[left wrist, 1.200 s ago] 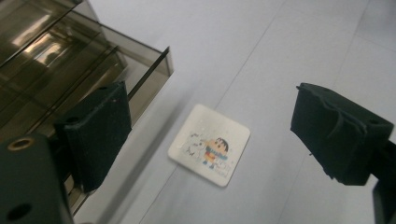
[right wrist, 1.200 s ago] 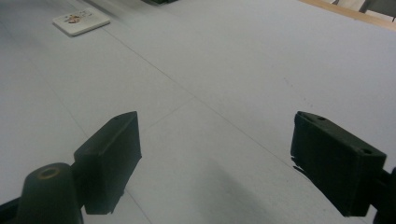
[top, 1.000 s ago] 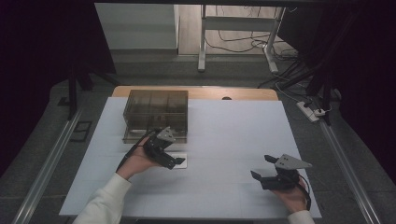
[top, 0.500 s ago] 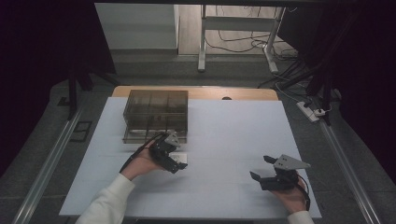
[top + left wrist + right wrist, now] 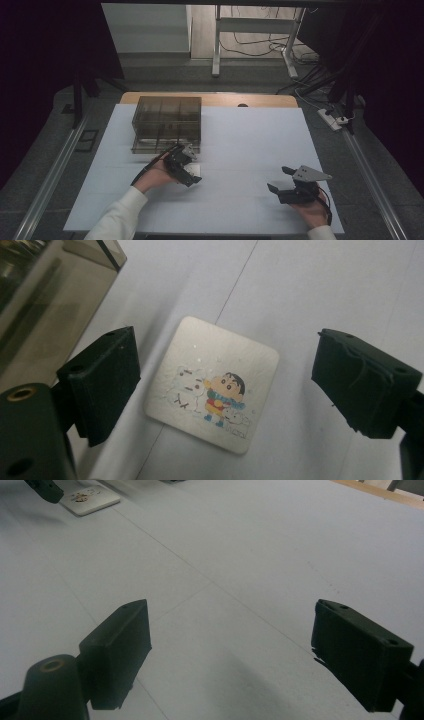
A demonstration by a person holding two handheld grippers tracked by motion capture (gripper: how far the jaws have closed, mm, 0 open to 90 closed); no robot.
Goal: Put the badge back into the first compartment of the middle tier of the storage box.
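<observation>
While the left gripper [image 5: 225, 390] hangs over the little square coaster [image 5: 212, 397], its two black jaws stand wide open, one on each side, and they do not touch it yet. The coaster has a cartoon boy and a white puppy drawn on it. It lies flat on the white table [image 5: 250, 140], just beside the front of the smoky clear box [image 5: 166, 124] with its small compartments.

Compared with a second ago, the left gripper has slid a bit to the right and nearer to the person, so now it sits right above the coaster. That looks like getting ready to grab it. The coaster is thin and flat, so the jaws may have to go down low and pinch its edges.

Over on the right side, the right gripper [image 5: 281, 180] sits low near the table's front edge, well apart from the coaster. Its jaws are wide open too and hold nothing. It has hardly moved.
</observation>
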